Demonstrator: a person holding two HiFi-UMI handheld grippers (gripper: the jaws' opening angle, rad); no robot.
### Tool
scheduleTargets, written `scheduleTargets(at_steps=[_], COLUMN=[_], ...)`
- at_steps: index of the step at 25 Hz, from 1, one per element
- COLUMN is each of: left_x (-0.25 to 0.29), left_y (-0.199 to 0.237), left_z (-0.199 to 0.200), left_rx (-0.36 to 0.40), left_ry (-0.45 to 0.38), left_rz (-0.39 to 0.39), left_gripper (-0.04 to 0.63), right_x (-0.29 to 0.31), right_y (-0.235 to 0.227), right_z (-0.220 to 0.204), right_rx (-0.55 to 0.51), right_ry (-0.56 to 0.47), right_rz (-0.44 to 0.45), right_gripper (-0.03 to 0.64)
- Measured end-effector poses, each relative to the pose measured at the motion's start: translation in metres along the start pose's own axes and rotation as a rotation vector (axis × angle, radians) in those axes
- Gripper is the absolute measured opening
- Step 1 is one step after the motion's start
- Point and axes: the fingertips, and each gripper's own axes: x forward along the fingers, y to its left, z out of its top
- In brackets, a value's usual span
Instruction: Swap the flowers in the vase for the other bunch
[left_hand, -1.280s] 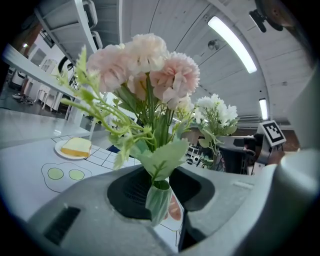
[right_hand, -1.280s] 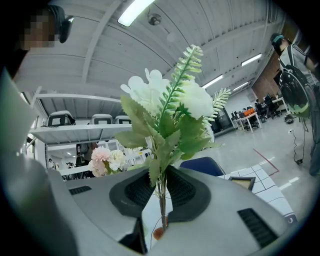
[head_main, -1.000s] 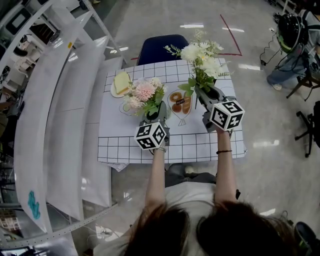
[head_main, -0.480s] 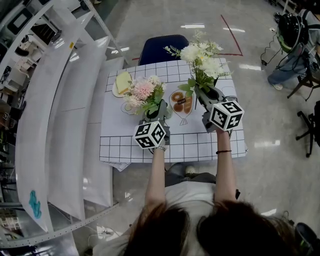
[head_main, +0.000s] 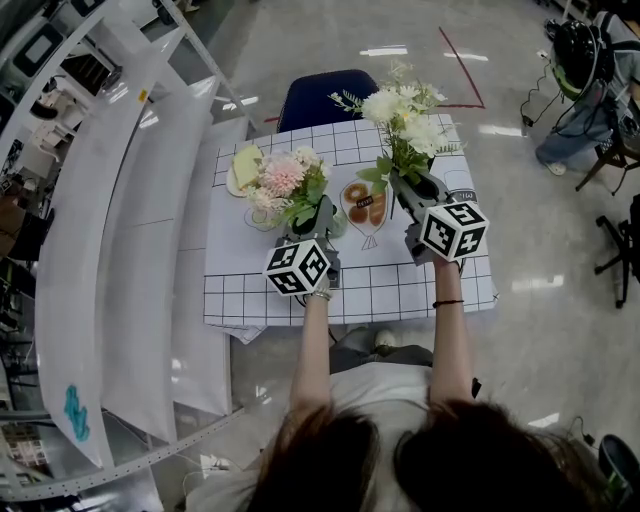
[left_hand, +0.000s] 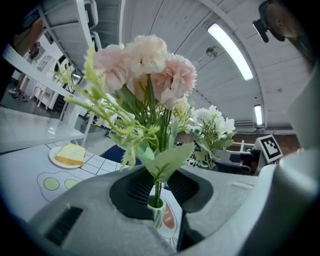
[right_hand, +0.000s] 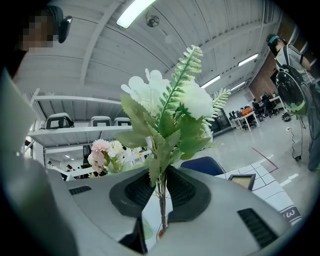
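My left gripper (head_main: 315, 216) holds a pink flower bunch (head_main: 283, 180) upright over the table's middle. In the left gripper view its stems (left_hand: 157, 187) stand between the pads, which have just been closing on them. The stems end in a small green-rimmed striped tube (left_hand: 156, 212); I cannot tell if that is the vase. My right gripper (head_main: 410, 190) is shut on the thin stem (right_hand: 161, 200) of a white flower bunch (head_main: 405, 115), held upright to the right. Each bunch shows in the other gripper's view: white bunch (left_hand: 212, 120), pink bunch (right_hand: 102, 150).
The table (head_main: 400, 290) has a white checked cloth with printed pictures. A plate (head_main: 230, 185) with a slice of cake (left_hand: 70, 154) sits at its far left. A blue chair (head_main: 320, 95) stands behind it, long white shelves (head_main: 120, 250) run along the left, and a person (head_main: 590, 90) is at far right.
Very little. The left gripper with the pink bunch has edged slightly to the left. The right gripper and the white bunch hold still.
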Motion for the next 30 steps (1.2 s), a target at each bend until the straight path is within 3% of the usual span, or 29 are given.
scheduleTargets(at_steps=[30], left_x=[-0.017], left_y=[-0.008], left_z=[0.048], left_rx=[0.025], left_ry=[-0.082], left_rz=[-0.035], left_gripper=[0.089], right_x=[-0.002], right_y=[0.01], right_z=[0.002], right_rx=[-0.001], right_ry=[-0.012], right_rz=[0.004], right_gripper=[0.064])
